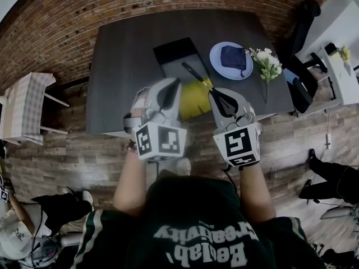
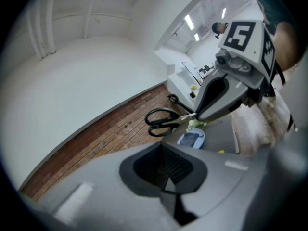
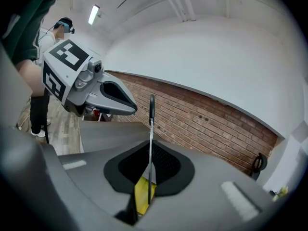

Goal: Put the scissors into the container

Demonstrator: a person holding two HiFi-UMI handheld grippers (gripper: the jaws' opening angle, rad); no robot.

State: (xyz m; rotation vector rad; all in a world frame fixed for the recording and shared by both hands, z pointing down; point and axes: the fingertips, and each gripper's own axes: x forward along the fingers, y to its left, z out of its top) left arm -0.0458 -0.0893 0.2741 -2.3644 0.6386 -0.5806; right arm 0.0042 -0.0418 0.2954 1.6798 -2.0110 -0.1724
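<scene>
Black-handled scissors (image 1: 197, 78) are clamped by the blades in my right gripper (image 1: 222, 102), which is shut on them. Their handles point away from me toward the black rectangular container (image 1: 175, 54) on the dark table (image 1: 120, 66). In the right gripper view the scissors (image 3: 151, 138) stand edge-on between the jaws of the right gripper (image 3: 150, 177). The left gripper view shows the scissors (image 2: 162, 121) sticking out of the right gripper (image 2: 211, 100). My left gripper (image 1: 168, 94) hovers beside it near the table's front edge, shut with nothing in it.
A yellow cloth (image 1: 194, 101) lies on the table between the grippers. A blue plate (image 1: 216, 52) with a dark cloth and white flowers (image 1: 268, 62) stand right of the container. A brick wall runs behind, a checked chair (image 1: 25, 105) at left, an office chair (image 1: 300, 86) at right.
</scene>
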